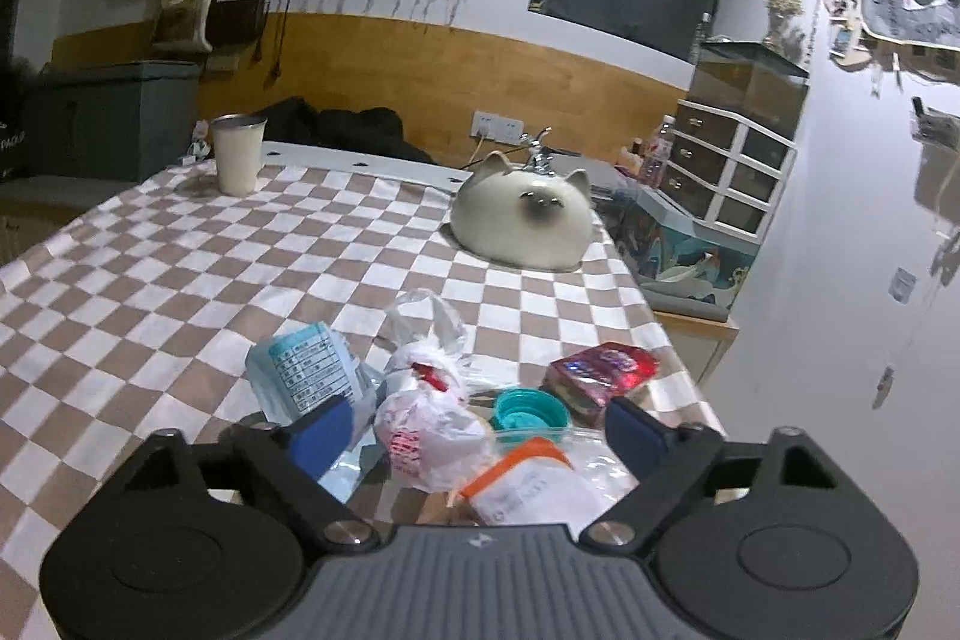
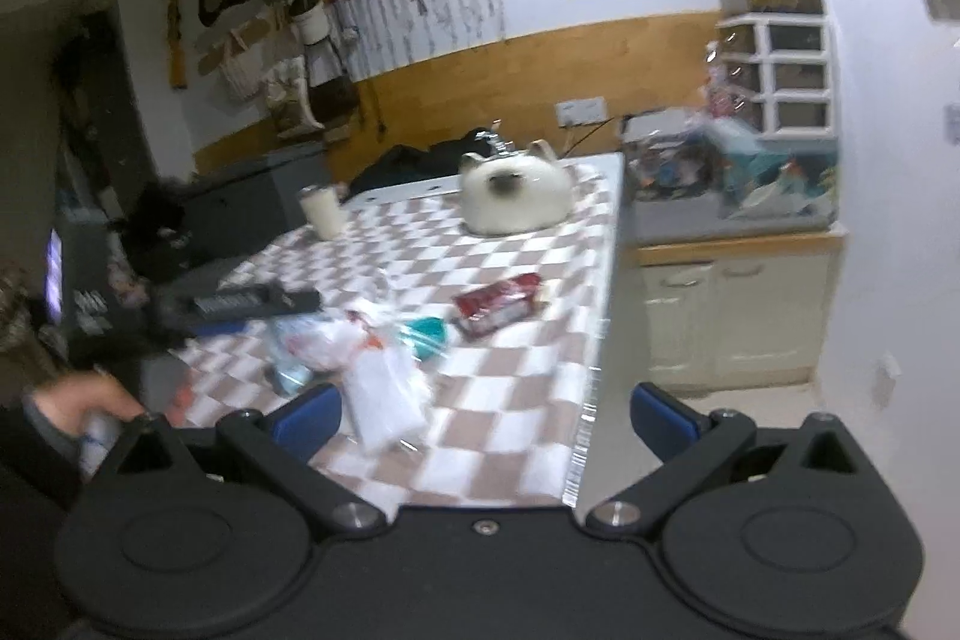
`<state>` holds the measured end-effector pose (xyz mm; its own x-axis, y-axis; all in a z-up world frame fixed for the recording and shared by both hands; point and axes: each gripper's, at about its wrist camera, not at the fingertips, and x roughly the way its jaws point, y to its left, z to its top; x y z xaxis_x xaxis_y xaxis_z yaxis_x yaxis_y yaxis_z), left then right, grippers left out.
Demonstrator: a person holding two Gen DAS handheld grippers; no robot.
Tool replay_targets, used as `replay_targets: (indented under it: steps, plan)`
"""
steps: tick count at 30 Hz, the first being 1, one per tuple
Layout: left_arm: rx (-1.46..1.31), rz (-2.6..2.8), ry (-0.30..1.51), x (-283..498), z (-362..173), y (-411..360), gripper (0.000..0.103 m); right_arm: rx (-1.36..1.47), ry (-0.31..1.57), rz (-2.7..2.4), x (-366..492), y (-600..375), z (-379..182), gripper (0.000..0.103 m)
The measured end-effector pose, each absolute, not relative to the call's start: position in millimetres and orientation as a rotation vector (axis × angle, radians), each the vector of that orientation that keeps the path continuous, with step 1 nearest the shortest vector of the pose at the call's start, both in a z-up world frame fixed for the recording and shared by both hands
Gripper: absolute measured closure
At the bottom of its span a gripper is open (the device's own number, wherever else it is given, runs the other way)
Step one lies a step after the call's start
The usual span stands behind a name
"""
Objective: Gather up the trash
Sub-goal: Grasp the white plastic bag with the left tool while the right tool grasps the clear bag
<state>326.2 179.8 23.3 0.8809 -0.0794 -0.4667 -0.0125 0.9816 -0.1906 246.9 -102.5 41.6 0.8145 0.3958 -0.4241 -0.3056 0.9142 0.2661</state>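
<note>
Tabletop (image 1: 150,280): I am seeing it lying under a brown-and-white checked cloth.
Far end: a cream cup (image 1: 238,154) is standing upright at the left; a cat-shaped ceramic dome (image 1: 521,217) is sitting at the right.
Near right corner: a crumpled white bag (image 1: 429,427), a pale blue packet (image 1: 306,370), a teal lid (image 1: 528,409), a red wrapper (image 1: 603,370) and a clear zip bag (image 1: 534,484) are lying close together.

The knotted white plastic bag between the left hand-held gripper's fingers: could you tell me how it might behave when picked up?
The white plastic bag looks thin and crumpled, so it would probably be floppy and light. Its glossy film may slip unless pinched at a bunched fold. The left hand-held gripper is open around it, so lifting could nudge the teal lid alongside.
</note>
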Motion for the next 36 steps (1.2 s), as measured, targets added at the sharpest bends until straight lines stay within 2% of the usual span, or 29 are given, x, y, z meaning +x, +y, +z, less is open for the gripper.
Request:
replay_targets:
  steps: [3, 5, 8, 14, 21, 26, 28, 32, 34, 36]
  plan:
    - [-0.208, -0.016, 0.464, 332, 12, 185, 0.023, 0.248, 0.532, 0.406, 276, -96, 47, 0.001]
    - [-0.210, -0.016, 0.471, 337, 5, 187, 0.026, 0.255, 0.547, 0.413, 293, -89, 50, 0.008]
    - [-0.209, -0.019, 0.488, 343, -6, 189, 0.029, 0.269, 0.560, 0.457, 321, -75, 53, 0.012]
    - [-0.250, -0.019, 0.464, 345, -13, 205, 0.035, 0.336, 0.599, 0.507, 374, -42, 44, 0.012]
    - [-0.272, -0.049, 0.438, 345, -14, 207, 0.036, 0.363, 0.664, 0.554, 421, -12, 21, 0.018]
    - [-0.254, -0.051, 0.452, 348, -18, 203, 0.037, 0.338, 0.739, 0.583, 445, 12, 5, 0.034]
    - [-0.243, -0.045, 0.461, 350, -20, 202, 0.040, 0.326, 0.751, 0.595, 451, 19, 0, 0.037]
    - [-0.228, -0.028, 0.487, 354, -25, 200, 0.057, 0.303, 0.761, 0.622, 458, 24, -7, 0.048]
    - [-0.230, -0.013, 0.489, 355, -27, 202, 0.059, 0.324, 0.788, 0.625, 460, 19, -10, 0.054]
    - [-0.235, -0.011, 0.486, 354, -26, 204, 0.062, 0.352, 0.801, 0.638, 457, 10, -12, 0.055]
